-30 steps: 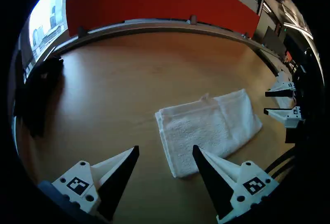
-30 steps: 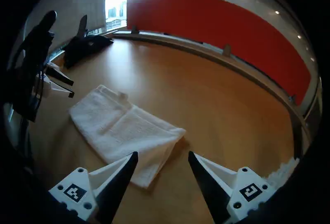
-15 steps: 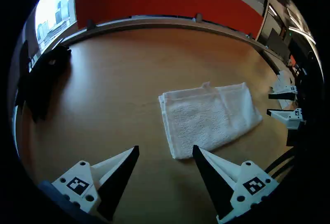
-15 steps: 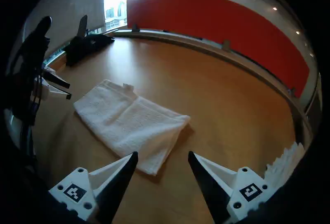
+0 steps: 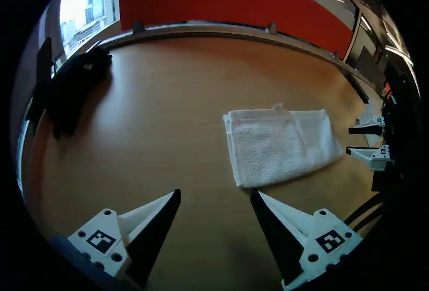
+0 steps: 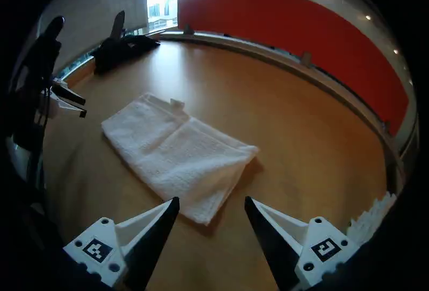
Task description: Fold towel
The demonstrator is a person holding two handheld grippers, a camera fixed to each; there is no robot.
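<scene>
Neatly folded, the towel (image 5: 279, 143) lies flat on the counter (image 5: 161, 103); left gripper (image 5: 214, 192) and right gripper (image 6: 211, 199) hover near it, both spread wide.

You had a broad wooden surface (image 5: 161, 119) in front of you. On it a white towel (image 5: 279, 149) lay flat, folded into a neat rectangle. A dark bundle (image 5: 75, 84) rested well apart from it, near the far corner by the window. Something white and crinkled (image 6: 372, 218) lay at the surface's edge.
</scene>
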